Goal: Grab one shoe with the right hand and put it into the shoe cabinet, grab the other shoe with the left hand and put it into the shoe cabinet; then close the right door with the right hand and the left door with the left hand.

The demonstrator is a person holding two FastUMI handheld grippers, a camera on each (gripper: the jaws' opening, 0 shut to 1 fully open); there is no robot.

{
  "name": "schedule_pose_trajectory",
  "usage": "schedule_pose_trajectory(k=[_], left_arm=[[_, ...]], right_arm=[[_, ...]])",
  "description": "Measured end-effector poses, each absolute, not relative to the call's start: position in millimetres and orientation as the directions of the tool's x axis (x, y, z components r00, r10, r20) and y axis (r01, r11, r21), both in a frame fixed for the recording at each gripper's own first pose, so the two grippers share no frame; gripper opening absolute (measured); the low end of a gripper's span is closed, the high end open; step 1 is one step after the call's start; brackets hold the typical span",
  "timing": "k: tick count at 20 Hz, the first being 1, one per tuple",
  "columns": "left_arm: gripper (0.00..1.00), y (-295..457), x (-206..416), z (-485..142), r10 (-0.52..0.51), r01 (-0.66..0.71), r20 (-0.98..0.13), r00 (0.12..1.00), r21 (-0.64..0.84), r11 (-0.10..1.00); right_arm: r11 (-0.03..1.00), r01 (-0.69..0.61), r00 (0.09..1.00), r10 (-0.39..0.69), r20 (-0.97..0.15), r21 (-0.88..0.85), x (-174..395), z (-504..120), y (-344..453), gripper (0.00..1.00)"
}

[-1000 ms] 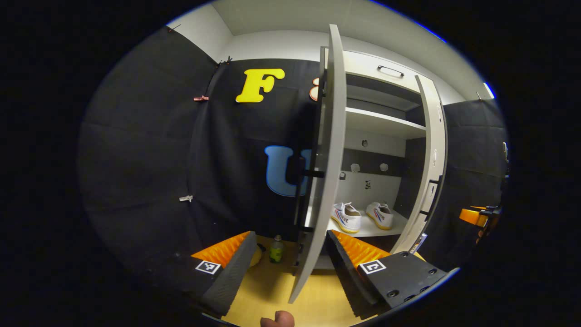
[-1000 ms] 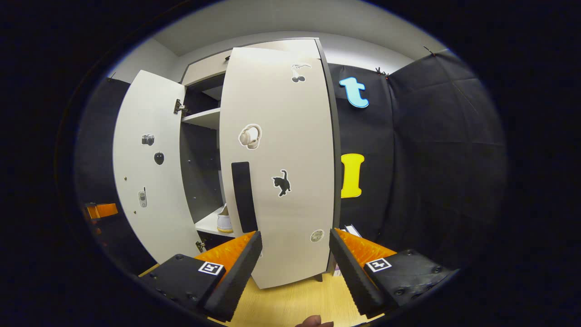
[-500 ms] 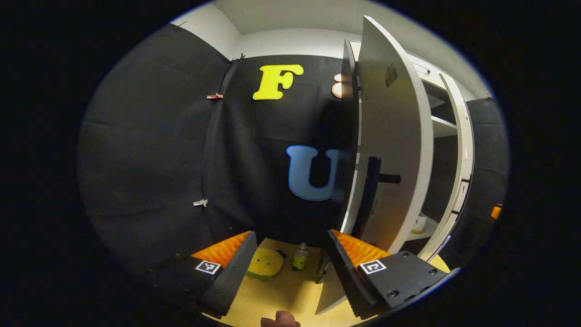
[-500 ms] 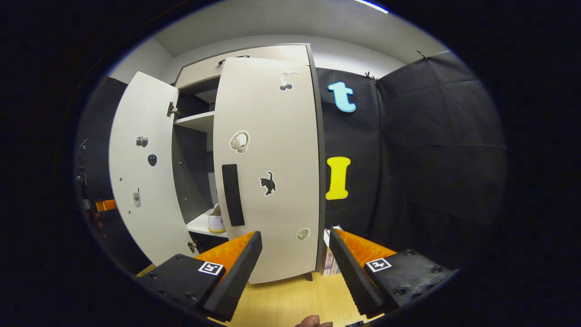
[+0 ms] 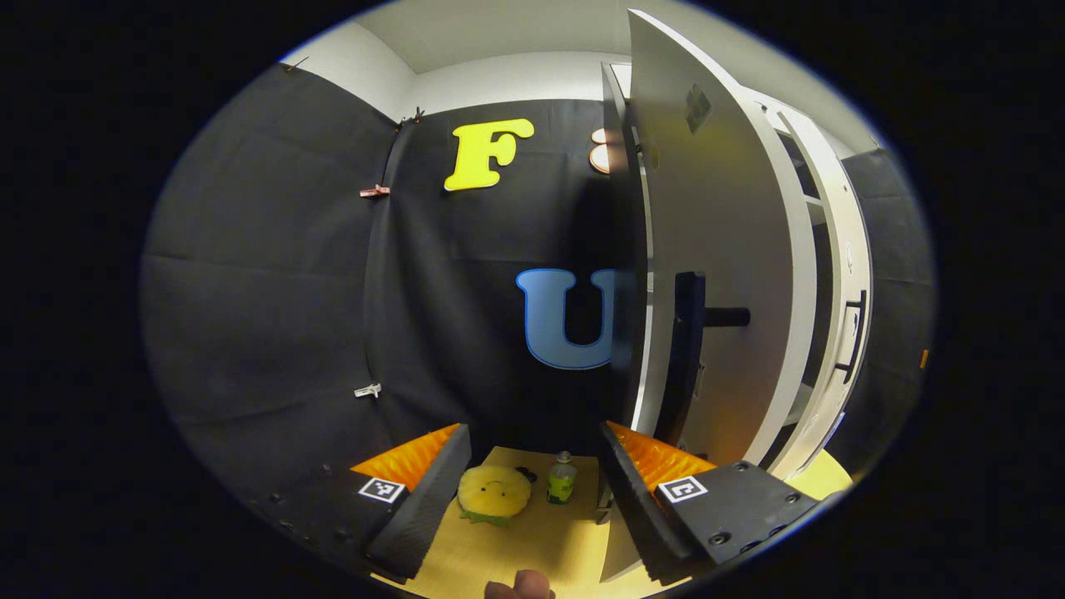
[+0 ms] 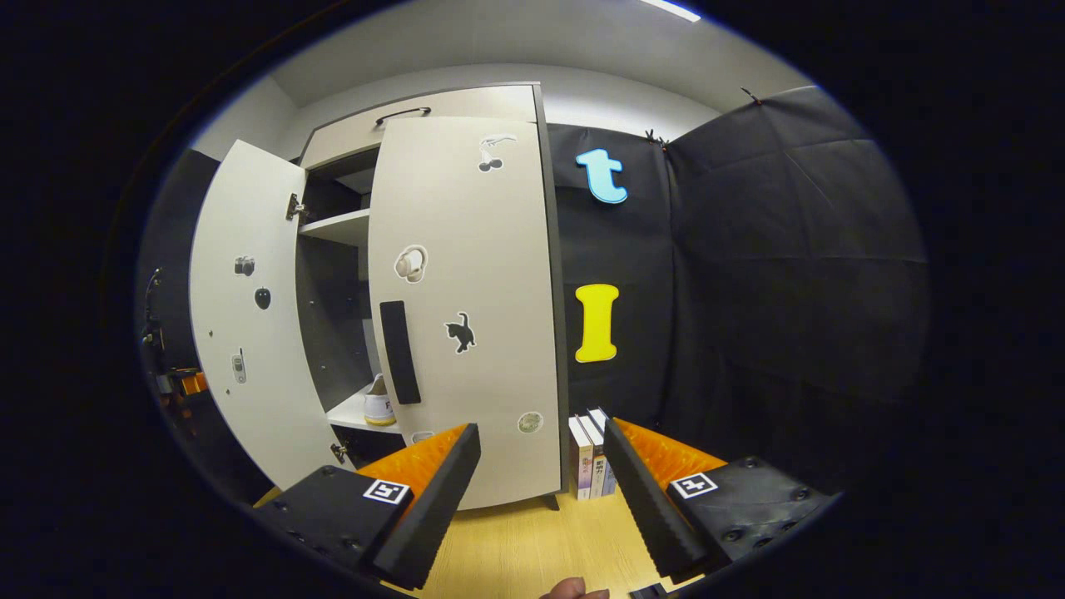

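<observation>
With a shoe [image 6: 379, 405] shelved and the right door [image 6: 466, 308] shut, the left tongs [image 5: 532, 482], wide and empty like the right tongs [image 6: 541, 491], must next push the left door [image 5: 720, 274] closed.

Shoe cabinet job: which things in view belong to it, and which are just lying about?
Part of the job:
- shoe cabinet
- right door, nearly shut
- left door, still open
- shoe on the cabinet shelf
- left gripper and right gripper, both empty

Just lying about:
- yellow plush toy on the floor
- green bottle
- books beside the cabinet
</observation>
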State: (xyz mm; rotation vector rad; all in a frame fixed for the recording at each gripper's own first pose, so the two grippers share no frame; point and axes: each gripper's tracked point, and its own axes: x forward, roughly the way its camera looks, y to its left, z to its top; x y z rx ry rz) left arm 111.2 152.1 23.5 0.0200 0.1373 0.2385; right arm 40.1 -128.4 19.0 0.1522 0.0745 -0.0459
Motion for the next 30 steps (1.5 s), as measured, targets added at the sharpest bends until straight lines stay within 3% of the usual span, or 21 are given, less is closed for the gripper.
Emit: schedule_pose_trajectory(k=[8,20,30], left_arm=[[0.94,122.7,107.3,21.2,0.213,-0.213,-0.137,0.967,0.018,0.977],[0.94,-34.9,130.8,15.9,-0.074,0.062,-0.147,0.986,-0.090,0.994],[0.94,-60.3,85.7,21.8,-0.093,0.087,-0.143,0.985,-0.051,0.995]], right_arm=[[0.988,0.046,0.996,-0.034,-0.084,0.148,41.0,17.6,-132.7,0.98],[0.986,0.070,0.994,-0.055,-0.097,0.151,29.2,14.2,-166.9,0.98],[0.990,-0.003,0.997,0.013,-0.072,0.142,28.6,28.1,-133.4,0.98]])
